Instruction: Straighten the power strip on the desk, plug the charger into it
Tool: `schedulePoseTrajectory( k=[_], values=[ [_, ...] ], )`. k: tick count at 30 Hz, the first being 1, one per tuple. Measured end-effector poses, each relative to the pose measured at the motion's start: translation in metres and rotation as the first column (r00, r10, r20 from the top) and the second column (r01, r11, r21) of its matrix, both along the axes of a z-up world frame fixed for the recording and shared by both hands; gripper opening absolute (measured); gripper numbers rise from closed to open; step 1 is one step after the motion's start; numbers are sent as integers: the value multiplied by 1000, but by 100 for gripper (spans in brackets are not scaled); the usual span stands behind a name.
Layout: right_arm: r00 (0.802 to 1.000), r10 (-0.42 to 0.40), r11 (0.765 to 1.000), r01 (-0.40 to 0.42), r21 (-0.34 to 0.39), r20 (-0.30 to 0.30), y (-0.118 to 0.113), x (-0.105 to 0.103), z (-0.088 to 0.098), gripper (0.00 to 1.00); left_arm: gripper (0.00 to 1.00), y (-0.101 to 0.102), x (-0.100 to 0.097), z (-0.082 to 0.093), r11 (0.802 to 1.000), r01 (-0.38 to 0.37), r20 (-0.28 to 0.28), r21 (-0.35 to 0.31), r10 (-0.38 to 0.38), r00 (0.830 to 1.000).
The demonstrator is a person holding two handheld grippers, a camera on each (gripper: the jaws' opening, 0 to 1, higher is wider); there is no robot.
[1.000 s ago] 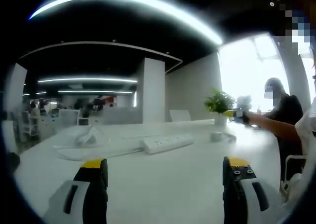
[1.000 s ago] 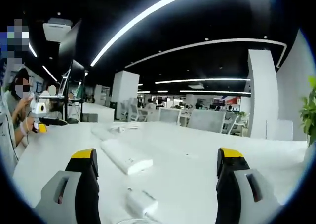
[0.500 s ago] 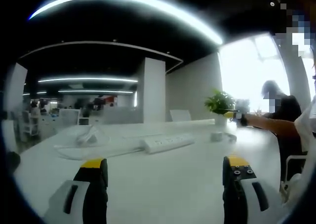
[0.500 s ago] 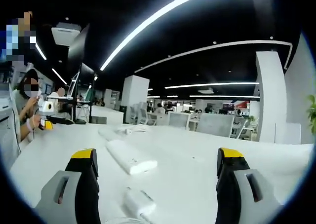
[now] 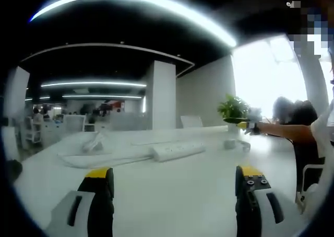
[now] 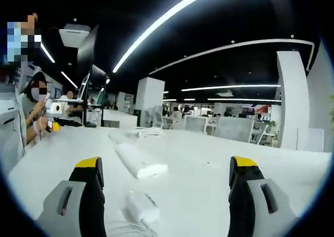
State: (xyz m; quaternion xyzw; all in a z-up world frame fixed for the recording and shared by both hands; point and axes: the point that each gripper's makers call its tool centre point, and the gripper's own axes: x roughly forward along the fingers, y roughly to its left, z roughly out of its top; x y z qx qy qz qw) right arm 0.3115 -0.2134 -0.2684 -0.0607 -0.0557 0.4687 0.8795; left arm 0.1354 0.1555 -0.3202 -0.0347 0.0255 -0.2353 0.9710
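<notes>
My right gripper (image 6: 166, 195) has come nearer the small white charger (image 6: 141, 208) and long white power strip (image 6: 141, 162); both grippers' fingers are spread, holding nothing.

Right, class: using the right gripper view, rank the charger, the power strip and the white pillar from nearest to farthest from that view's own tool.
1. charger, low on the desk, just inside the left jaw.
2. power strip, farther up the desk, left of centre.
3. white pillar, far behind the desk.
</notes>
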Motion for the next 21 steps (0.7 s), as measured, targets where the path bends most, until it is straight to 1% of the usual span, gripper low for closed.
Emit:
schedulePoseTrajectory(
  k=[4, 8, 10, 13, 15, 18, 21],
  values=[
    [1000, 20, 1000, -20, -7, 12, 2, -1, -2, 100, 99, -1, 0, -1, 1000, 0, -2, 1, 0, 1000],
    [1000, 29, 1000, -29, 3, 7, 0, 2, -4, 100, 99, -2, -1, -1, 1000, 4, -3, -1, -4, 1000],
    [999, 38, 999, -38, -2, 33, 0, 3, -4, 100, 99, -3, -1, -2, 1000, 5, -4, 0, -5, 1000],
    [998, 51, 999, -51, -5, 45, 1, 3, -5, 100, 99, -2, -1, -2, 1000, 3, -6, 0, -3, 1000],
    [997, 69, 998, -69, -11, 38, 3, 3, -8, 100, 99, -2, 0, -2, 1000, 3, -7, 0, -3, 1000],
    [994, 100, 994, -99, -39, 32, 8, 1, -15, 100, 99, -3, 0, -2, 1000, 5, -7, 1, -5, 1000],
    [992, 125, 991, -124, -40, 26, 10, 0, -18, 100, 99, -3, 0, -2, 1000, 6, -8, 0, -6, 1000]
  ],
)
